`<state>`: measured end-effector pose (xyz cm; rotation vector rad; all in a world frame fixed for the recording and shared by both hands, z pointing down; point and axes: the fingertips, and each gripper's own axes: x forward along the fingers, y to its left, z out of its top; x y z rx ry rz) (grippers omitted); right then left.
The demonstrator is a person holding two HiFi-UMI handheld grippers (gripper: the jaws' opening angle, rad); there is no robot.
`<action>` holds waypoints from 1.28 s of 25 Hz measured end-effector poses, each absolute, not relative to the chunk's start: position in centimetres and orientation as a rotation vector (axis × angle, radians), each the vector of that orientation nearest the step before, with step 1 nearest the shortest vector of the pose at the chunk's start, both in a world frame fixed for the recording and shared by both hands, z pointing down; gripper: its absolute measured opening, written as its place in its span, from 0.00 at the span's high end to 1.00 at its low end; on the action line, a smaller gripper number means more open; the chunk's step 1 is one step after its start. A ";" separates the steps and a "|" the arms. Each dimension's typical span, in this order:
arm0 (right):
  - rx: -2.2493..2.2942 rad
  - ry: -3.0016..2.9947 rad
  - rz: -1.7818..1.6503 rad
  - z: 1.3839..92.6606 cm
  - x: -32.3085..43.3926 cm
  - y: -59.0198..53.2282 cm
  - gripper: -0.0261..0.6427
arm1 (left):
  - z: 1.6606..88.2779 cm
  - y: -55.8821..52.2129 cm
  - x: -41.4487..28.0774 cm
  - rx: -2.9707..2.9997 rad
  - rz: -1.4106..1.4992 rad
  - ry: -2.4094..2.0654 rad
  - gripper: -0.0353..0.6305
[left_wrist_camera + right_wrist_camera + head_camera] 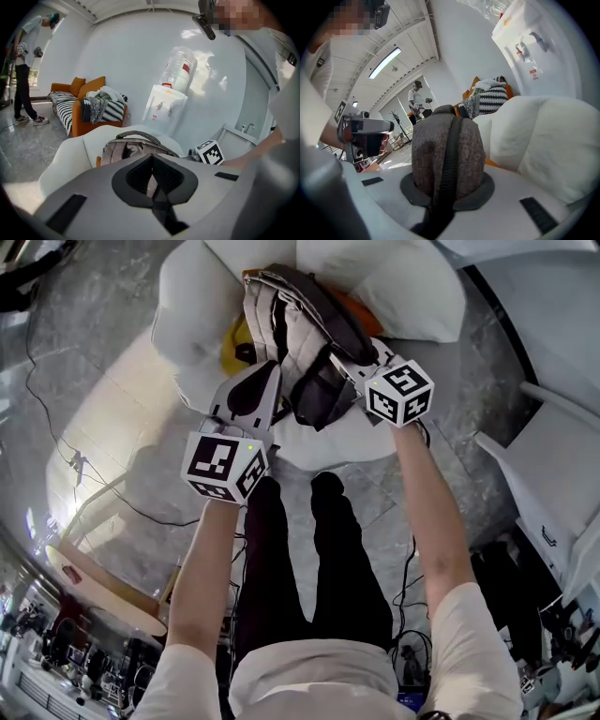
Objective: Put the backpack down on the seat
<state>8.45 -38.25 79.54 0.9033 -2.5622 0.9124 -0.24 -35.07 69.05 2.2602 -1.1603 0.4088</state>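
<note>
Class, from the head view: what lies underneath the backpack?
Beneath the backpack is the white seat, with a yellow and orange thing peeking out at both sides. Its middle is covered, so what it is cannot be told.

The white padded seat [187,296] holds a grey backpack [281,324] and an orange cushion [232,351].

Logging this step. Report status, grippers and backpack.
Left gripper shut on backpack strap. Right gripper shut on backpack body. Backpack over white seat, contact unclear. Yellow-orange thing beneath it.
</note>
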 end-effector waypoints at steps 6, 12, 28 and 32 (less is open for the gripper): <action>0.973 -2.538 0.965 80.8 11.3 -38.6 0.86 | 69.4 -35.1 1.4 2.266 0.419 -1.153 0.92; 0.997 -2.523 0.982 81.7 11.9 -38.8 0.85 | 69.8 -35.2 1.7 2.269 0.429 -1.149 0.92; 1.078 -2.444 1.095 86.0 14.6 -39.3 0.78 | 72.1 -34.9 4.0 2.260 0.440 -1.108 0.92; 1.128 -2.399 1.121 85.9 17.8 -40.0 0.73 | 71.3 -35.0 6.6 2.264 0.451 -1.097 0.92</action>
